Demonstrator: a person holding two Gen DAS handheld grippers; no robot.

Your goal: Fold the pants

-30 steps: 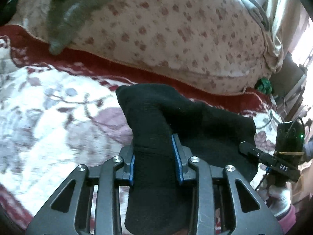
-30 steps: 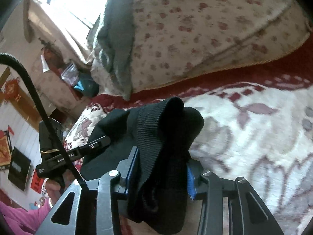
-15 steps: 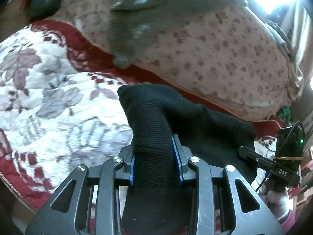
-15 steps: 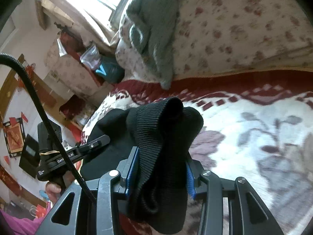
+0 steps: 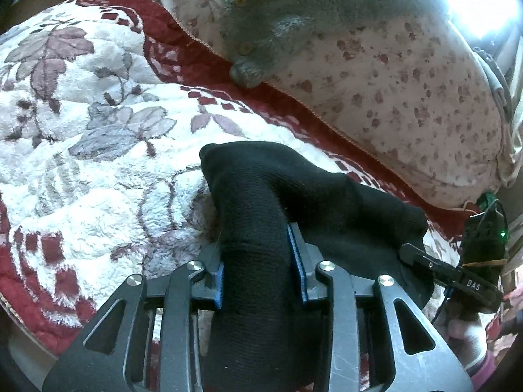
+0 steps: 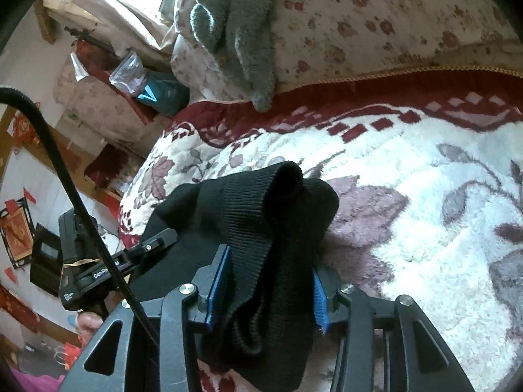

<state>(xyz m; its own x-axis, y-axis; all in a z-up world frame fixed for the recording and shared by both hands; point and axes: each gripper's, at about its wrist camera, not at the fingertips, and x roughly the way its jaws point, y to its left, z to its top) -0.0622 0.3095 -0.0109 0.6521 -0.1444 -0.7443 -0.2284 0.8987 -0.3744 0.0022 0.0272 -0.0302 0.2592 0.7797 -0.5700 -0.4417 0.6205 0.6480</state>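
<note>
Since the earlier frame I had carried both hands sideways across the bed, so the grey knitted cardigan [image 5: 294, 16] had slid toward the middle of my left view and the bed's edge had come in at lower left. My left gripper [image 5: 260, 271] had a rolled bunch of the black ribbed knit pants [image 5: 294, 196] between its blue pads, and my right gripper [image 6: 266, 284] had the ribbed waistband; both sets of jaws were easing open, about half wide, yet the cloth filled the gap and touched the pads. The pants hung between my two hands, just above the fluffy white and dark red floral blanket [image 5: 98, 163]. I judged the pants light, soft and limp: no edge would hold its shape, and the stretchy knit would sag and bunch rather than slip. Hold was best taken at the waistband and the opposite end, at the corners, so the fold lay flat. The plump cream pillow with small red flowers [image 5: 408, 81] lay behind along the blanket's red border, the cardigan draped over it with its cuff touching that border. Neither blocked the open blanket in front.
</note>
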